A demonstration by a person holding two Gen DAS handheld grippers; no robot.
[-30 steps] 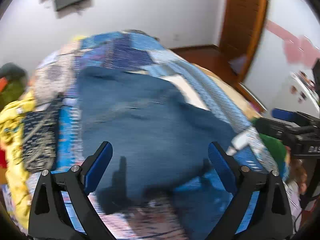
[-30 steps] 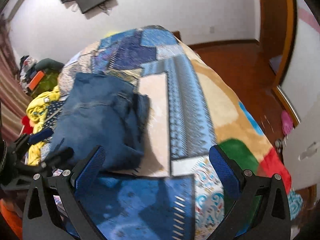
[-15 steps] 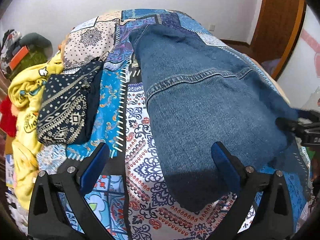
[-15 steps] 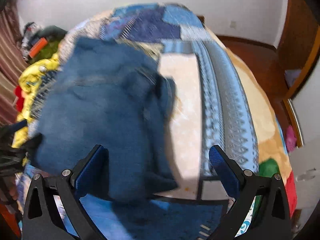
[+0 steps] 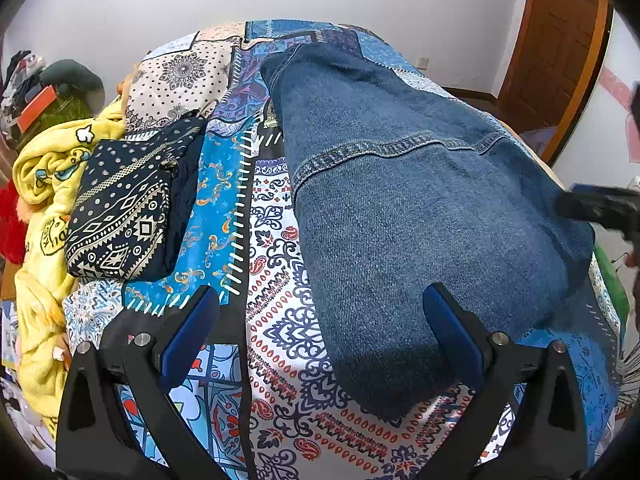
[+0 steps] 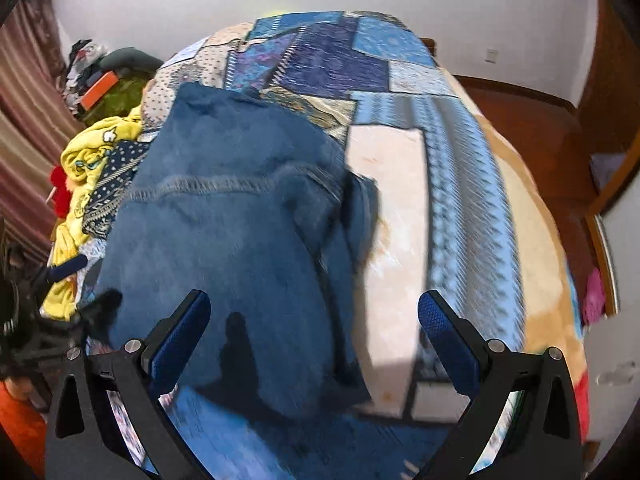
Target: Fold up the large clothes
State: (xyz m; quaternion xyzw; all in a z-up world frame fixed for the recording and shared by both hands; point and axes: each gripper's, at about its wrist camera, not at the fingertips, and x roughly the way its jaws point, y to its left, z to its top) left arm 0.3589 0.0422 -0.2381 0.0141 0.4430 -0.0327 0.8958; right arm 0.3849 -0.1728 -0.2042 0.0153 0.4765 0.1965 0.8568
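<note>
In the left wrist view, a denim garment (image 5: pixel 420 208) is seen spread on the patchwork bedspread (image 5: pixel 224 216) of a bed, its long axis running from about 11 o'clock at the far end to 5 o'clock at the near end. The left hand-held gripper (image 5: pixel 320 320) is held wide open with nothing between its blue pads; the garment's near hem is found just ahead of it, toward 1 o'clock, close by the right pad. A folded dark patterned cloth (image 5: pixel 124 208) is set at 10 o'clock, beside a yellow blanket (image 5: pixel 44 184) at 9 o'clock. At 3 o'clock the tip of the right hand-held gripper (image 5: pixel 596 208) is glimpsed at the garment's edge; whether contact is made cannot be told. In the right wrist view, which is blurred, the denim garment (image 6: pixel 224 240) is seen from 12 to 9 o'clock, its near hem lying between and to the left of the right hand-held gripper (image 6: pixel 316 328), which is likewise spread fully and carries nothing. The near hem is judged to be within reach of both grippers, the left being slightly nearer its left corner. No brand, label or legible writing can be made out on the garment; marks on the yellow blanket are too small to be read.
</note>
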